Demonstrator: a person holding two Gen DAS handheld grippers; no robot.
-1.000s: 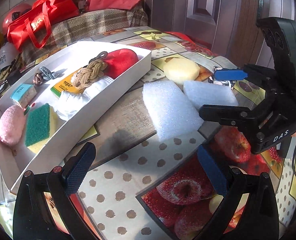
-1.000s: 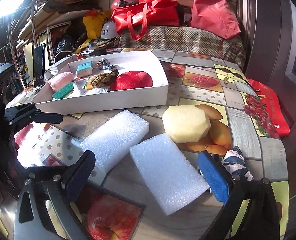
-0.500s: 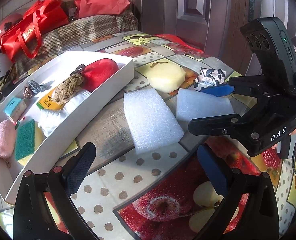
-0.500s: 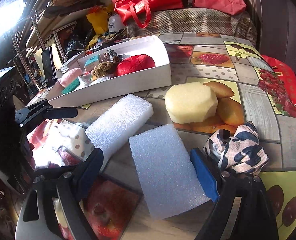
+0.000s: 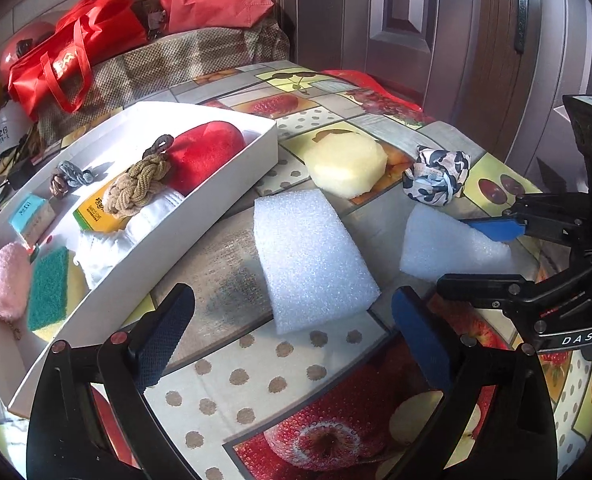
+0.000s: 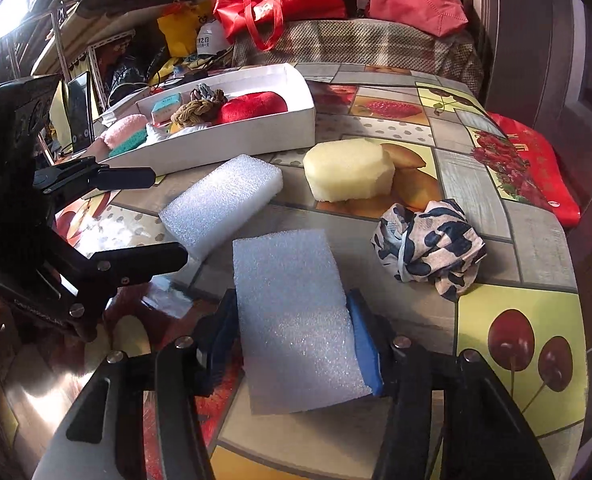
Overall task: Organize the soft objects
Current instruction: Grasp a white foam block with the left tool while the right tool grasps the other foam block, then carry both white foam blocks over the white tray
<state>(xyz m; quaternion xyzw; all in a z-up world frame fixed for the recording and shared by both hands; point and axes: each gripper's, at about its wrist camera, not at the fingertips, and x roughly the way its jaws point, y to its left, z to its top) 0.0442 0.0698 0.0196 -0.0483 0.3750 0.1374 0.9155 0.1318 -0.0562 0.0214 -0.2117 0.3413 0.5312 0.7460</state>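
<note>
Right claw (image 6: 291, 344), bottom centre of its view, is closing on a white foam block (image 6: 296, 320), pads touching both long sides, block lying on the tabletop (image 6: 528, 312). Left claw (image 5: 291, 336) gapes wide, empty; second foam block (image 5: 312, 260) just beyond, white tray (image 5: 215, 208) upper left.

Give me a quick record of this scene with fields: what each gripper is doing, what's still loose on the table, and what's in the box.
right gripper: jaws closing, one white foam block between its blue pads, pads at the block's sides
left gripper: open, nothing between its fingers
loose on table: second white foam block, yellow sponge, patterned cloth
white box: red plush, braided rope knot, white cloth, green and yellow sponge, pink fluffy item
</note>
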